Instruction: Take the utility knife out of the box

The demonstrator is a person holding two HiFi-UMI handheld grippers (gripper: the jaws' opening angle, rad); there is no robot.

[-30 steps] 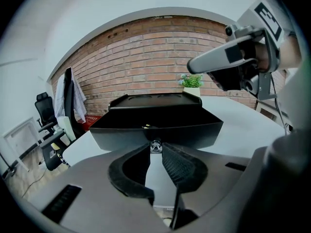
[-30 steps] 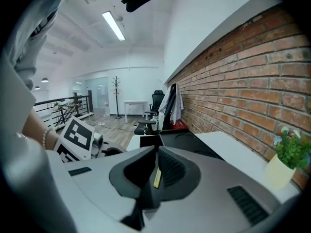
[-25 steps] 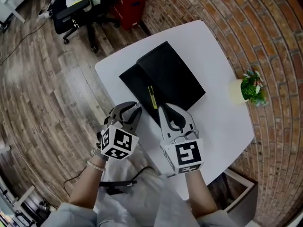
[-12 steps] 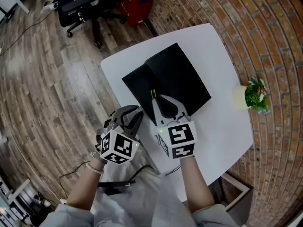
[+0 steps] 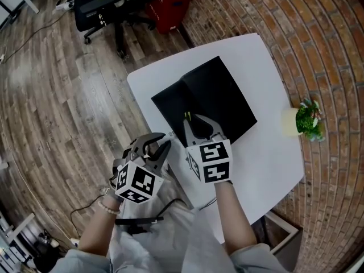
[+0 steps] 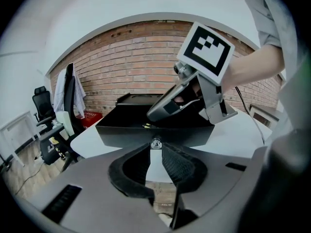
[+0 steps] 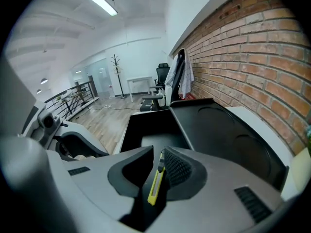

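A black box [image 5: 170,104] lies open on the white table [image 5: 267,152], its lid [image 5: 219,92] folded back to the right. The yellow utility knife [image 5: 186,117] lies in the box's tray near the hinge. My right gripper [image 5: 196,124] reaches into the tray from the near side. In the right gripper view the knife [image 7: 156,178] lies lengthwise in the gap between the jaws of that gripper [image 7: 156,154], close to the right pad, with the jaws apart. My left gripper [image 5: 154,147] hangs open at the table's near left edge and holds nothing.
A small potted plant [image 5: 307,121] stands at the table's right edge by the brick wall. An office chair [image 5: 105,4] and a red container [image 5: 170,4] are on the wooden floor beyond the table. A cable runs on the floor near my feet.
My right gripper has moved forward into the box until its jaws straddle the knife. The left gripper has drawn back a little toward me.
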